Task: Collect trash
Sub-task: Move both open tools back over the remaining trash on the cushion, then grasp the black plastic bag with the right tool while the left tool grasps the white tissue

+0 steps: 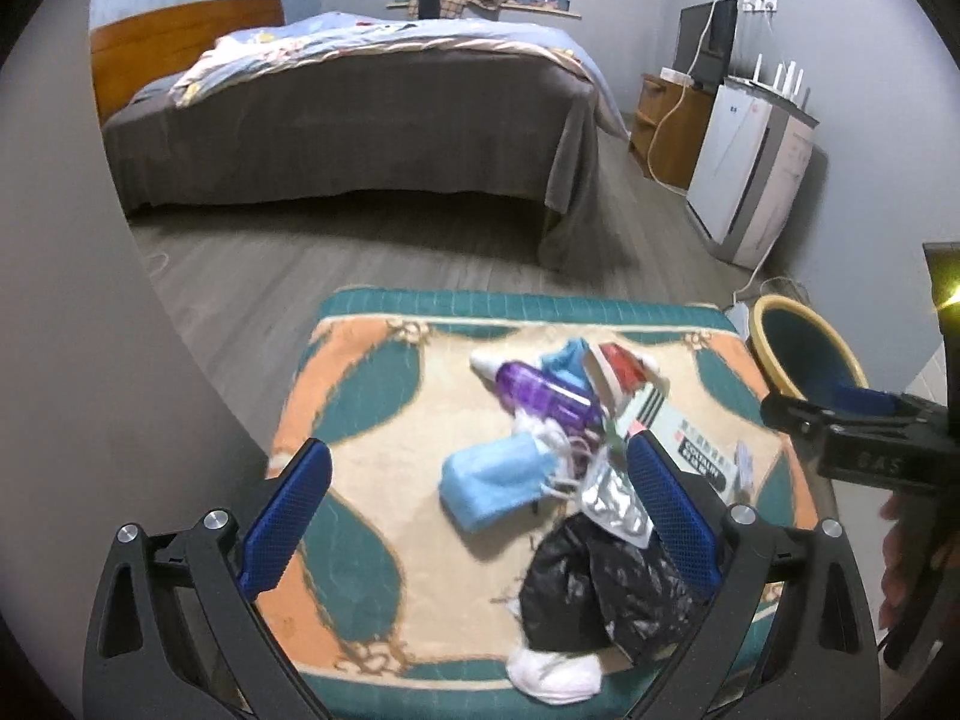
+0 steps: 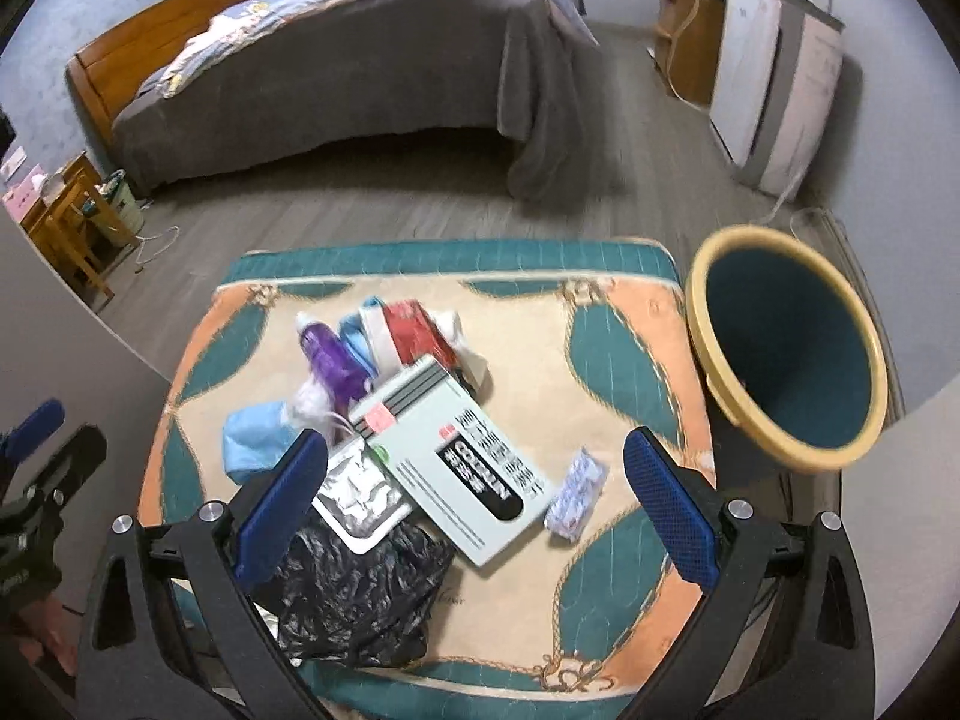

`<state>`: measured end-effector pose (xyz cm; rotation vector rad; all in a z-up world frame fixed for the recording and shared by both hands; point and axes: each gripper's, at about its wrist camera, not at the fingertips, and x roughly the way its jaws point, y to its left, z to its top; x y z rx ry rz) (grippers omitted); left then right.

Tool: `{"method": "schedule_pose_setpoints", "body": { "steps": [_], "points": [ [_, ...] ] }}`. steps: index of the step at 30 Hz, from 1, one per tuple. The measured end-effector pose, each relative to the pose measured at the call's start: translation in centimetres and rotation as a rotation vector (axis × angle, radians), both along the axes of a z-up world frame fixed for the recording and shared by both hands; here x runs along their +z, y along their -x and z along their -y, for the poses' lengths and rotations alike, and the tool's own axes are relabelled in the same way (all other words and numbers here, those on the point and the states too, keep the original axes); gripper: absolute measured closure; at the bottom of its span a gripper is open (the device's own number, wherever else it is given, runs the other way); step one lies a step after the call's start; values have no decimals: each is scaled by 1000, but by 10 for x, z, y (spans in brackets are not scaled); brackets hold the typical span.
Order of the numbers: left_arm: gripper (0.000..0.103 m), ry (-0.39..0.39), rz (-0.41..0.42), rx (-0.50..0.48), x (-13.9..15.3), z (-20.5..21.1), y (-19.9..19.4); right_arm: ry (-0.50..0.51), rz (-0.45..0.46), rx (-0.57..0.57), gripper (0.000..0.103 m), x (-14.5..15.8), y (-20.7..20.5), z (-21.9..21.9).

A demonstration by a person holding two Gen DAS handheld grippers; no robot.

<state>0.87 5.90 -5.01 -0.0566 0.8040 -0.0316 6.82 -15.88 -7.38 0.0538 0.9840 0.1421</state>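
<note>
A heap of trash lies on a patterned teal, orange and cream cushion point(image 2: 600, 360). It holds a crumpled black plastic bag point(image 2: 354, 588), a silver foil packet point(image 2: 360, 495), a pale green box point(image 2: 456, 462), a purple bottle point(image 2: 330, 360), a blue face mask point(image 2: 252, 435), a red carton point(image 2: 414, 327) and a small wrapped packet point(image 2: 576, 495). A teal bin with a yellow rim point(image 2: 786, 354) stands to the cushion's right. My left gripper point(image 1: 480, 492) hovers open over the mask point(image 1: 492, 480) and black bag point(image 1: 606, 588). My right gripper point(image 2: 477, 480) hangs open above the box.
A bed with a grey cover point(image 2: 336, 66) stands beyond a strip of bare wood floor. White appliances point(image 2: 774, 60) and a wooden cabinet point(image 1: 666, 120) line the right wall. A small wooden table point(image 2: 66, 222) sits at the far left. A white tissue wad point(image 1: 552, 669) lies at the cushion's near edge.
</note>
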Motion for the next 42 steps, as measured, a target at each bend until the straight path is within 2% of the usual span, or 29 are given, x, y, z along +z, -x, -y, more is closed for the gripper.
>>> {"method": "schedule_pose_setpoints", "body": {
  "steps": [4,7,13,16,21,22,24,27,28,30,31,32,38,42],
  "points": [
    [5,-59,23,-24,-7,14,7,15,0,12,6,-6,8,1],
    [5,-80,23,-21,-7,10,7,18,-34,27,6,-15,12,-2],
    [5,-17,18,66,-4,-15,6,55,-120,52,6,-51,25,-19],
    [5,-36,14,58,-4,-13,7,15,-165,59,7,-65,32,-28],
    [5,-84,4,17,-7,-6,8,8,-217,107,9,-81,39,-47],
    [5,-85,2,14,-8,-6,8,8,-232,113,14,-86,39,-49],
    [5,-87,1,9,-8,-5,8,2,-267,124,16,-95,39,-52],
    [5,-91,4,2,-8,-5,8,23,-299,137,35,-104,38,-54],
    [5,-93,5,-1,-8,-4,8,30,-302,143,50,-105,36,-55],
    [5,-100,5,-9,-9,-3,7,10,-295,150,67,-103,34,-53],
    [5,-102,4,-13,-9,-2,7,18,-279,152,86,-100,33,-53],
    [5,-105,4,-15,-10,-1,7,35,-266,152,93,-97,33,-54],
    [5,-110,4,-20,-9,0,7,37,-219,132,97,-72,28,-41],
    [5,-101,12,-1,-5,3,10,135,-146,183,98,-33,28,-39]
  ]
}}
